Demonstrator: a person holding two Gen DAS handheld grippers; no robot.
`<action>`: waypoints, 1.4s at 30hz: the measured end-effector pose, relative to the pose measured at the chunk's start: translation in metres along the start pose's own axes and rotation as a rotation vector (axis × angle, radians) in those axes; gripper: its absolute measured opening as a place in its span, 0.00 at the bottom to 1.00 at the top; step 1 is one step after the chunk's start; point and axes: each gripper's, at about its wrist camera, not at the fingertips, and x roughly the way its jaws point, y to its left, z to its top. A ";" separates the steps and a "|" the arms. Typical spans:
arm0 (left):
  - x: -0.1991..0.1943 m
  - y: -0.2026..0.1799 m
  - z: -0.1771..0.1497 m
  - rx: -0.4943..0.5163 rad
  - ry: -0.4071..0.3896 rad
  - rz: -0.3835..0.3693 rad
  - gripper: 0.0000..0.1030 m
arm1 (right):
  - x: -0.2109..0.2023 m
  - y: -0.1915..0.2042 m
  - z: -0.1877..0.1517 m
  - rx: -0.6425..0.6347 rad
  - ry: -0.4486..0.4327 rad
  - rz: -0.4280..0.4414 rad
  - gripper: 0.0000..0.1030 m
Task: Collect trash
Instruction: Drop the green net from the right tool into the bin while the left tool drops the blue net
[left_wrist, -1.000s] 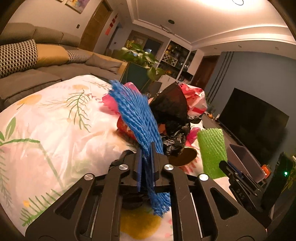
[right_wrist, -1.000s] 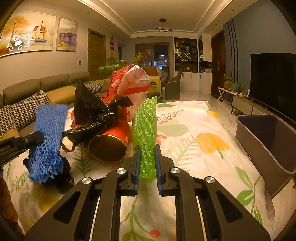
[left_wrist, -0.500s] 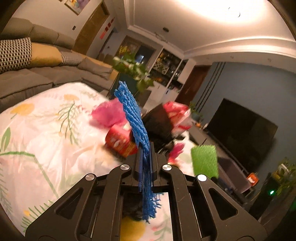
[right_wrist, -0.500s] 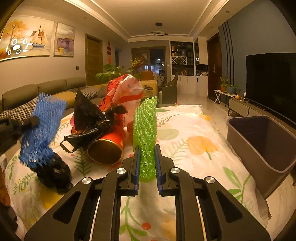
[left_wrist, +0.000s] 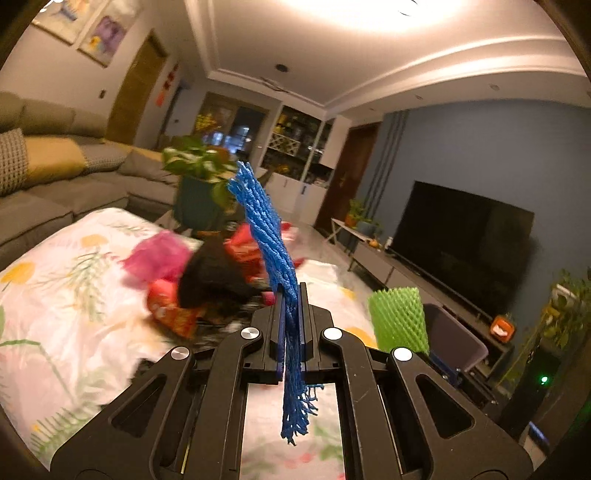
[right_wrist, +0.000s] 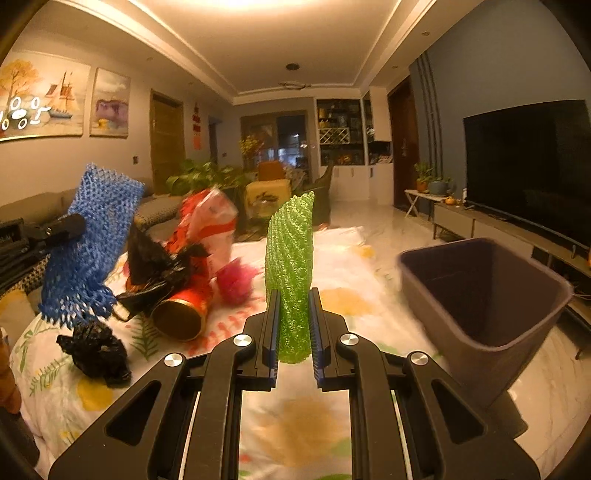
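The right gripper (right_wrist: 291, 325) pinches a green foam net (right_wrist: 290, 273) standing up. A dark bin (right_wrist: 480, 295) sits to its right. Left, a blue foam net (right_wrist: 88, 243) hangs above black bags (right_wrist: 96, 350).

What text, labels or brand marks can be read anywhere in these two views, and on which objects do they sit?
No text can be read in either view.
Red can: no print legible; in the left wrist view its pattern is smeared by blur.
Red and white plastic bag: only colour bands show.
Red wall hangings by the door: too small to read.
Bin, blue foam net, green foam net: no markings visible.
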 end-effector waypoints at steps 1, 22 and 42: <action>0.002 -0.006 -0.001 0.006 0.003 -0.010 0.03 | -0.005 -0.007 0.002 0.003 -0.009 -0.012 0.15; 0.133 -0.194 -0.040 0.180 0.134 -0.321 0.03 | -0.033 -0.150 0.039 0.076 -0.135 -0.311 0.15; 0.206 -0.230 -0.071 0.191 0.209 -0.395 0.04 | 0.006 -0.186 0.032 0.110 -0.107 -0.320 0.15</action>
